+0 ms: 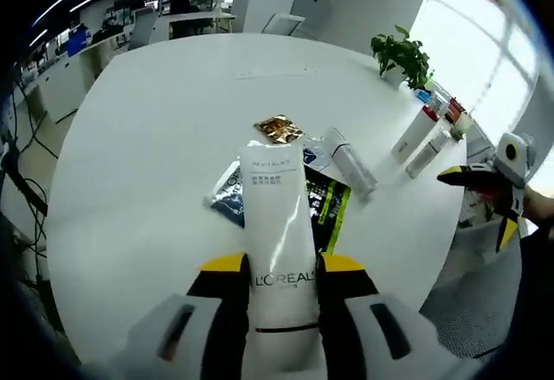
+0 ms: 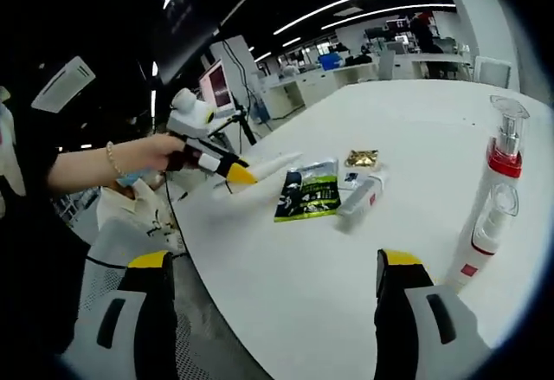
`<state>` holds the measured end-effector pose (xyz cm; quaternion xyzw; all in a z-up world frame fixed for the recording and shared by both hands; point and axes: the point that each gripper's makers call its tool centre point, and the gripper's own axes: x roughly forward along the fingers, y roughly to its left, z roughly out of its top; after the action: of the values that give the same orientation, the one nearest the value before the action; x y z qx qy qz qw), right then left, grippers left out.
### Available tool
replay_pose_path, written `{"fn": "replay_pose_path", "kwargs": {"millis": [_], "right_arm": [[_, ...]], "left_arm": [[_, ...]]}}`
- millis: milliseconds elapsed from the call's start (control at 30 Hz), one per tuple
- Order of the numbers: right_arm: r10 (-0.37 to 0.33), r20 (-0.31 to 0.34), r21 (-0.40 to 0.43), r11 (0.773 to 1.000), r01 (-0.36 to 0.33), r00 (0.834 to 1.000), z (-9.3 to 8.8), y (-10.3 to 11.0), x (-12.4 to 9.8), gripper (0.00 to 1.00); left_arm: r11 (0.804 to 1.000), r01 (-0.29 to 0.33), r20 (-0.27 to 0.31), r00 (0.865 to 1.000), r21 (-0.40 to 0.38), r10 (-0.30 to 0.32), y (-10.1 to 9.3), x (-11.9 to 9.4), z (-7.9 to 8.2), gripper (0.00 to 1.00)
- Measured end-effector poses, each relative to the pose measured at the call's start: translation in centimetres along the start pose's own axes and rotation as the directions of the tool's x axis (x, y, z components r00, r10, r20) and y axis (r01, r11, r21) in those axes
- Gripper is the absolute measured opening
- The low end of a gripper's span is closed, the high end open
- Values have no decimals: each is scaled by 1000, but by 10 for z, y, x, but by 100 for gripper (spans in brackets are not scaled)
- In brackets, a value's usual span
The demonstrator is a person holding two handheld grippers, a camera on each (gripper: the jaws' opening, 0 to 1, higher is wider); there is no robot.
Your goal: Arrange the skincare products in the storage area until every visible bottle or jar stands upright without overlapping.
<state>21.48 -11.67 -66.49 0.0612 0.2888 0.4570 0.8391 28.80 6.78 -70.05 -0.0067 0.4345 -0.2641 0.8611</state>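
My left gripper is shut on a white L'Oreal tube, which points away from me above the white round table. From the right gripper view, that same gripper is held by a hand at the table's left edge, with the tube sticking out of it. Two white bottles stand upright at the far right edge. A small white tube lies flat. My right gripper is wide open and holds nothing, close to a tall red-collared pump bottle and a shorter bottle.
A gold packet, a blue sachet and a black-and-green sachet lie mid-table. A potted plant stands at the far edge near the bottles. The right gripper hovers off the table's right rim. Office desks lie beyond.
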Motion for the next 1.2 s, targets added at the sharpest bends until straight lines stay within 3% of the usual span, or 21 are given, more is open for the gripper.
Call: {"fn": "replay_pose_path", "kwargs": {"millis": [200, 433, 533, 733, 900, 1000, 1100, 1200], "right_arm": [[67, 73, 66, 995, -72, 995, 19, 15, 13, 96], [118, 130, 120, 984, -134, 984, 40, 27, 25, 93], [136, 164, 180, 970, -165, 977, 50, 33, 31, 92], [161, 231, 279, 934, -224, 959, 67, 43, 43, 89], [156, 274, 381, 888, -256, 949, 74, 45, 53, 87], [122, 319, 470, 841, -268, 940, 77, 37, 59, 86], [89, 337, 515, 816, -263, 937, 78, 32, 61, 83], [86, 340, 530, 805, -266, 937, 78, 31, 62, 77]], "left_arm": [[1000, 27, 47, 999, -2, -27, -13, -10, 9, 26], [998, 61, 97, 993, 16, -62, -41, -18, 21, 26], [997, 80, 123, 989, 21, -82, -55, -22, 28, 26], [991, 124, 158, 979, 58, -132, -87, -29, 32, 26], [987, 140, 161, 975, 76, -150, -102, -28, 29, 26], [985, 149, 164, 973, 85, -161, -110, -31, 29, 26], [984, 147, 168, 972, 102, -163, -114, -33, 29, 26], [984, 134, 170, 973, 121, -154, -121, -37, 31, 26]]}}
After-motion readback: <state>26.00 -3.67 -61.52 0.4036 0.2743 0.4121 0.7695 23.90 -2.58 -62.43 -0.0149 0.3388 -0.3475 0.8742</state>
